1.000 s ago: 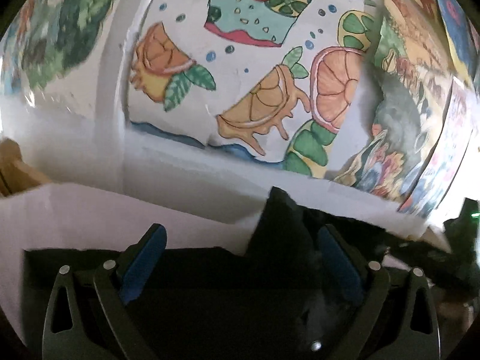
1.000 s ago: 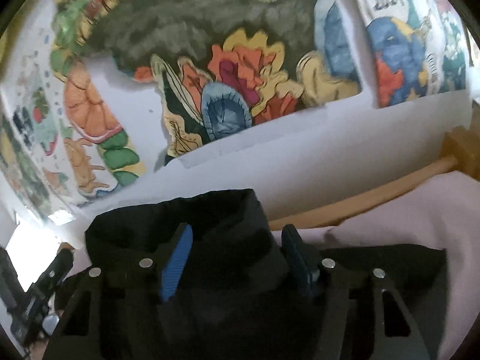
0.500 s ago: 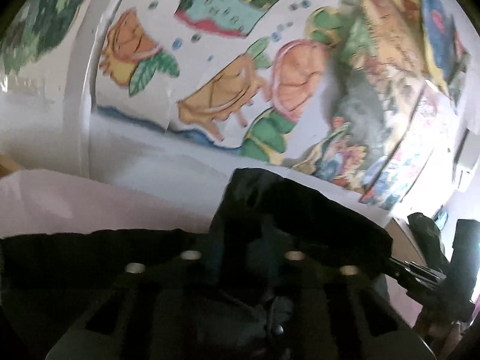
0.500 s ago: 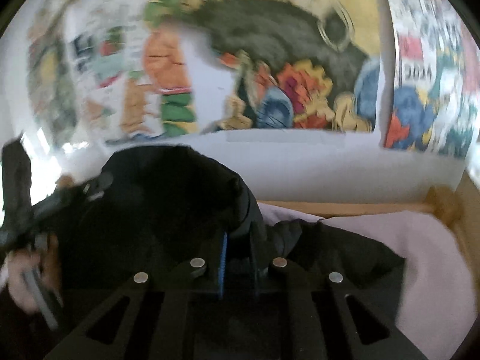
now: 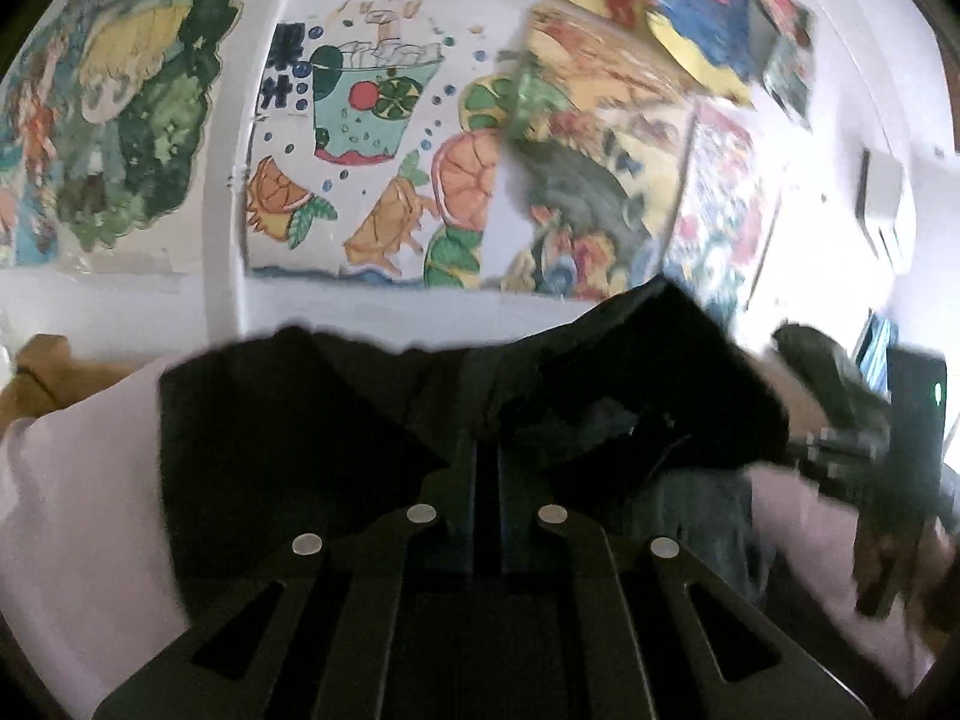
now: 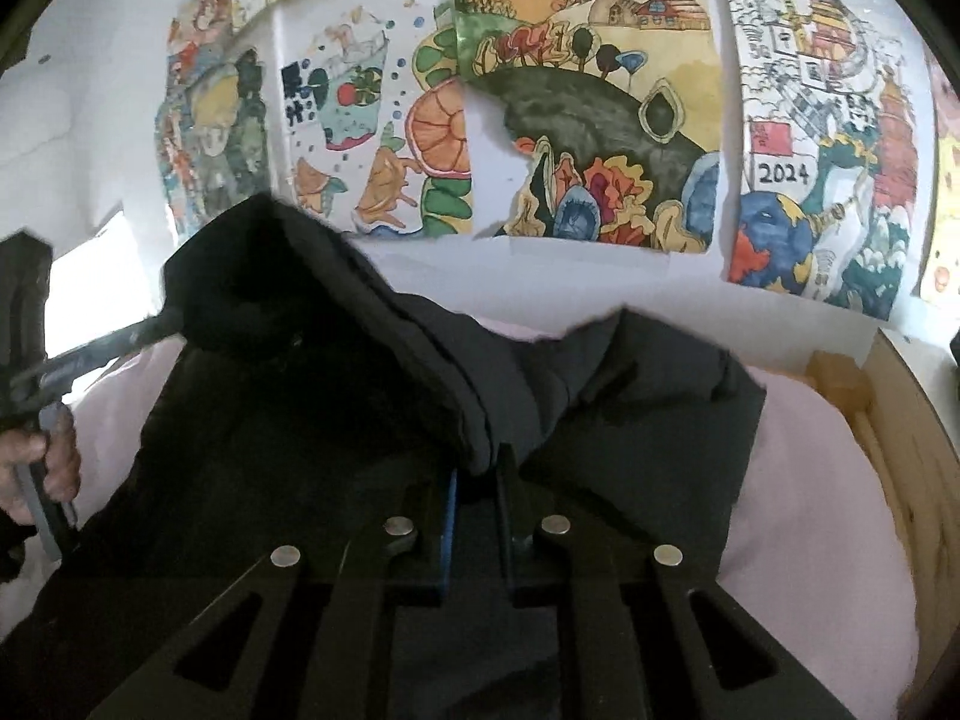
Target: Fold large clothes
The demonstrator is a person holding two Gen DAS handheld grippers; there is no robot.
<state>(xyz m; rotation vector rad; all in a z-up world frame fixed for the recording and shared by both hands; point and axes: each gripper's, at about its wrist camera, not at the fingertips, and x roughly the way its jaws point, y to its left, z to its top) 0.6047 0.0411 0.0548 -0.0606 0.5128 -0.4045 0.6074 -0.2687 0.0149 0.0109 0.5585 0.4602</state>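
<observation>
Jacket (image 6: pixel 336 420), a large black one, is lying bunched over a pink sheet (image 6: pixel 810 480) and is rising in folds straight ahead of both tools. The left tool (image 5: pixel 487 462) is clenched on a ridge of the black cloth: its jaws are standing almost together, with only a thin pinch of fabric between them, having just been closing. Ahead of it and to its right, a lifted flap of the jacket is standing up in a peak, while to its left the cloth is spreading flat over the sheet. The right tool (image 6: pixel 480 480) is likewise grasping the jacket; a thick rolled edge of cloth is running down from the far left into its jaws, which are pressing on it with a narrow gap and a strip of blue pad showing on the left finger. To the right of this tool the sheet is lying bare, and a wooden frame (image 6: pixel 900 420) is curving beyond it at the far right. In the right wrist view a hand (image 6: pixel 36 468) is gripping a handle at the far left, beside the jacket. Beyond both tools, a white wall (image 5: pixel 360 306) is carrying colourful drawings (image 6: pixel 588 120) of fruit, flowers and buildings.
</observation>
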